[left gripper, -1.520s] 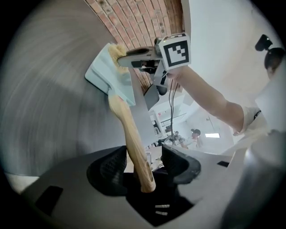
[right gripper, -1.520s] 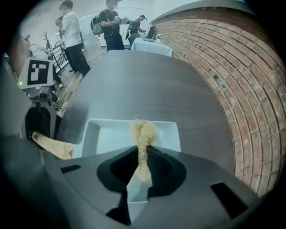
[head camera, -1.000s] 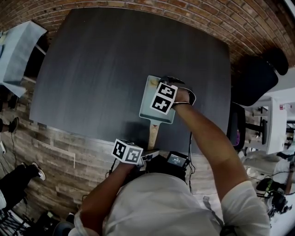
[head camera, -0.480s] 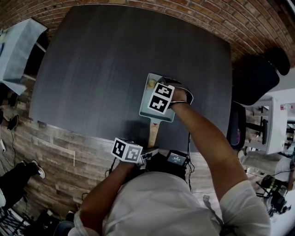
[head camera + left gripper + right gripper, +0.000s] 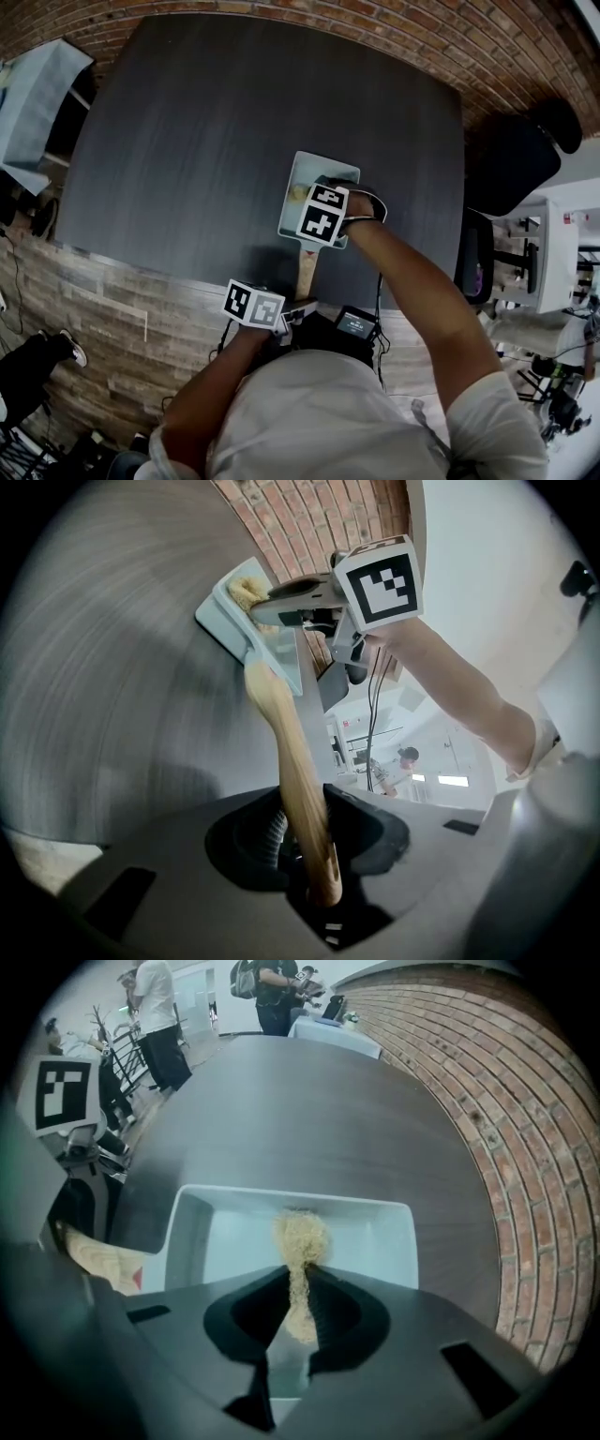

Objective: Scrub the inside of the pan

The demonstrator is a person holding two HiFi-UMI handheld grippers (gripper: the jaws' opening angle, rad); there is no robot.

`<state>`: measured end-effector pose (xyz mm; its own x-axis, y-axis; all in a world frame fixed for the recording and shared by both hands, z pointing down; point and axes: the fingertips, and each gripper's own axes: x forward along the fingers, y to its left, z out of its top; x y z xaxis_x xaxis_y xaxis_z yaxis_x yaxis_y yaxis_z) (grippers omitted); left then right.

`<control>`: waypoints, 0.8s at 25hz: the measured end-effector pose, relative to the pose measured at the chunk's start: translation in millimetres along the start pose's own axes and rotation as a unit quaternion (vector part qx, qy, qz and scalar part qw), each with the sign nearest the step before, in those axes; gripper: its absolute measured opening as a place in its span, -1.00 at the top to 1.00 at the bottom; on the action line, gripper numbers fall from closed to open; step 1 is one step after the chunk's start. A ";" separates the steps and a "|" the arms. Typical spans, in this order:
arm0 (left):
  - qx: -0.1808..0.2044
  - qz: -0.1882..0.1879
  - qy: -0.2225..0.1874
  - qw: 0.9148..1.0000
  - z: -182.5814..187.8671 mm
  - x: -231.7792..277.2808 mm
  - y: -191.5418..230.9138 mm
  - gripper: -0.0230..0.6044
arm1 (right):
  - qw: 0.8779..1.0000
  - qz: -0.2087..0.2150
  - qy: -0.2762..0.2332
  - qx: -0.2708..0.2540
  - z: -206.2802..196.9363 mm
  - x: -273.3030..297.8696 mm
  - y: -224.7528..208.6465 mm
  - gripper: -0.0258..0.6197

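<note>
My right gripper (image 5: 298, 1288) pointed steeply down, its jaws pinched tight on a tan scrubbing pad (image 5: 300, 1234). The pad's free end lay inside the pale rectangular pan (image 5: 375, 1241), near its far wall. My left gripper (image 5: 314, 860) had just been closing and clasped the pan's wooden handle (image 5: 281, 733) between its jaws. The pan sat on the dark table (image 5: 206, 122), close to my edge.

The table (image 5: 187, 141) is lying open along its left half and far edge; the pan (image 5: 309, 173) is blocking near the near edge, its handle (image 5: 306, 270) reaching that edge; a chair (image 5: 516, 159) is crowding the right edge.
</note>
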<state>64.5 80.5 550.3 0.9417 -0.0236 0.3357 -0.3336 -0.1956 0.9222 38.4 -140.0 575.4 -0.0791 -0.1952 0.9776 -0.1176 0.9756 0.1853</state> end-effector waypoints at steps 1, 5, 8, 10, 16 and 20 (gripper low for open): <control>-0.001 0.000 0.000 1.000 -0.3 0.1 -0.1 0.52 | 1.000 0.010 -0.001 0.000 0.3 -1.0 5.9 0.73; 0.000 0.000 0.000 1.000 -0.5 0.7 0.0 0.52 | 0.999 0.035 -0.005 -0.002 1.3 -3.9 24.4 0.73; 0.001 0.001 -0.001 1.000 -0.2 0.4 0.3 0.53 | 0.999 0.049 -0.010 0.006 2.5 -5.2 31.9 0.73; 0.000 0.002 -0.001 1.000 -0.2 0.6 0.5 0.52 | 0.998 0.059 -0.013 0.012 2.8 -6.2 36.8 0.73; 0.000 0.003 -0.005 1.000 0.8 -0.2 0.2 0.53 | 0.997 0.080 -0.013 0.009 3.7 -9.2 49.7 0.73; -0.001 0.005 -0.003 1.000 1.9 -0.2 -1.1 0.53 | 0.993 0.118 -0.014 0.008 4.0 -12.6 59.8 0.73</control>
<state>64.8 78.8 548.9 0.9385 -0.0319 0.3438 -0.3432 -0.1939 0.9190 28.4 -79.6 573.8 -0.1345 0.0354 0.9903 -0.1091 0.9928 -0.0503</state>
